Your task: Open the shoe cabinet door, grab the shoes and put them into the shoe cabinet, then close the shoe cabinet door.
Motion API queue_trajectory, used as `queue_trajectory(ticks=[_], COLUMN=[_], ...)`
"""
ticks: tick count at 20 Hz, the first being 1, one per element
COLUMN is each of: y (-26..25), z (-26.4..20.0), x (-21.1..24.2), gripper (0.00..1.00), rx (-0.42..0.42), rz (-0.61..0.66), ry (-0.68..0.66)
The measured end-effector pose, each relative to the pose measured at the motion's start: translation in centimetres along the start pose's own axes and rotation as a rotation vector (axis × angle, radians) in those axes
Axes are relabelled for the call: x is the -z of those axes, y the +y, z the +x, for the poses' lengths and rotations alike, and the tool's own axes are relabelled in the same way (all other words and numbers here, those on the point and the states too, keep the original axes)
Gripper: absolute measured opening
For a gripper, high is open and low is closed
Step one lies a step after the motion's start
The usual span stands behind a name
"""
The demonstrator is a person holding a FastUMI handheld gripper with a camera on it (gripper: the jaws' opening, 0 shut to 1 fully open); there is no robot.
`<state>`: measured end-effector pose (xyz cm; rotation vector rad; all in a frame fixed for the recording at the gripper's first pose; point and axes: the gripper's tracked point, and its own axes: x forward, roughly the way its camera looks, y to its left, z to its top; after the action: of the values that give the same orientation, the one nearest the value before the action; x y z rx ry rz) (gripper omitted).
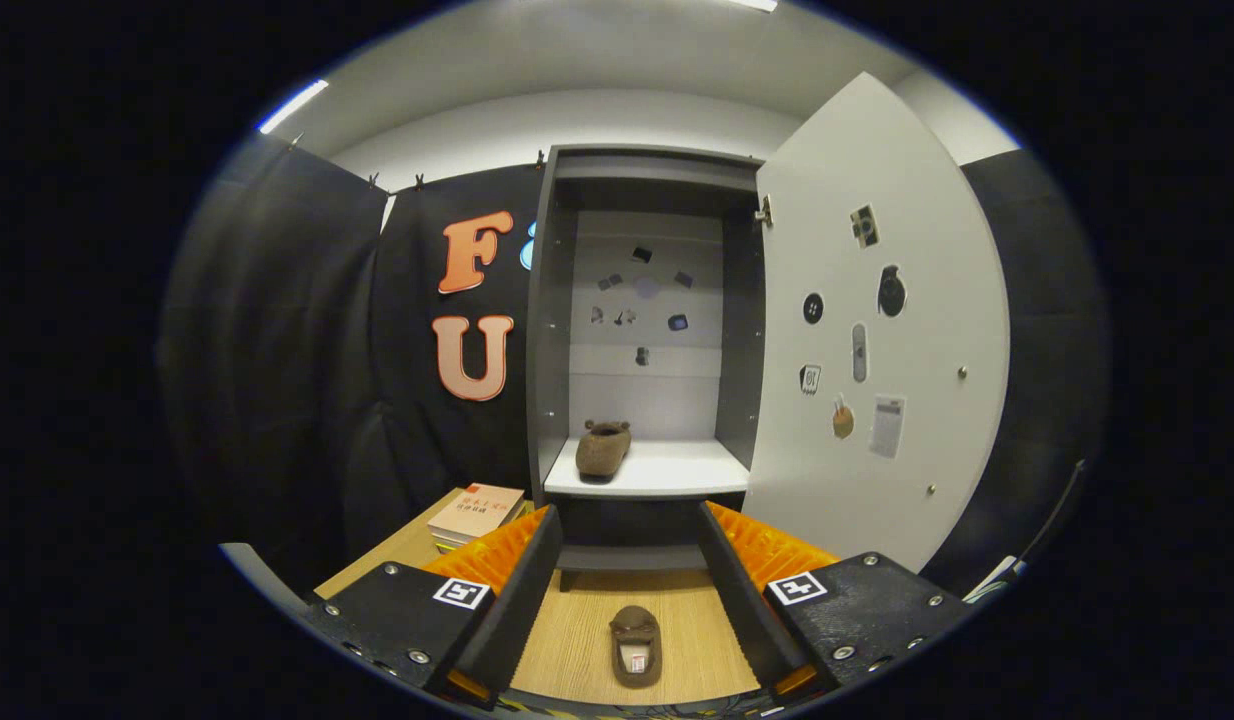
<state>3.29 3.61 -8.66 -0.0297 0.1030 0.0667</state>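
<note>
The grey shoe cabinet stands ahead with its white door swung open to the right. One brown slipper lies on the left part of the cabinet's white shelf. A second brown slipper lies on the wooden floor between my fingers, its opening facing me. My gripper is open, held above the floor and apart from that slipper. Nothing is pressed between the fingers.
A stack of books lies on the floor left of the cabinet base. Small stickers dot the inside of the door and the cabinet's back panel. Black cloth walls close in on both sides.
</note>
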Motion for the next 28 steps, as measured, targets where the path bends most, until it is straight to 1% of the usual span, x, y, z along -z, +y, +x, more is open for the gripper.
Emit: queue_trajectory(ticks=[3, 6, 9, 13, 14, 17, 19, 20, 22, 23, 24, 25, 26, 27, 28], y=[1.1, 2.2, 2.4, 2.0, 2.1, 2.0, 2.3, 2.1, 2.0, 2.2, 2.5, 2.4, 2.6, 2.8, 2.8], z=[1.8, 3.7, 5.9, 8.7, 9.3, 11.3, 12.9, 13.5, 14.4, 15.0, 15.5, 15.8, 16.1, 16.3, 16.5], x=[6.0, 12.7, 19.1, 27.5, 29.3, 34.2, 36.1, 36.7, 37.5, 37.8, 38.2, 38.8, 39.4, 39.9, 40.2], gripper=[0.86, 0.86, 0.86, 0.81, 0.79, 0.76, 0.72, 0.66, 0.63, 0.60, 0.53, 0.50, 0.42, 0.37, 0.31], rx=[-0.036, -0.077, -0.084, -0.084, -0.088, -0.088, -0.093, -0.092, -0.107, -0.112, -0.119, -0.116, -0.122, -0.125, -0.123], rz=[0.020, 0.073, 0.142, 0.215, 0.237, 0.294, 0.334, 0.343, 0.357, 0.369, 0.372, 0.364, 0.363, 0.362, 0.354], ry=[0.097, 0.199, 0.290, 0.419, 0.445, 0.526, 0.547, 0.556, 0.580, 0.588, 0.599, 0.617, 0.640, 0.657, 0.668])
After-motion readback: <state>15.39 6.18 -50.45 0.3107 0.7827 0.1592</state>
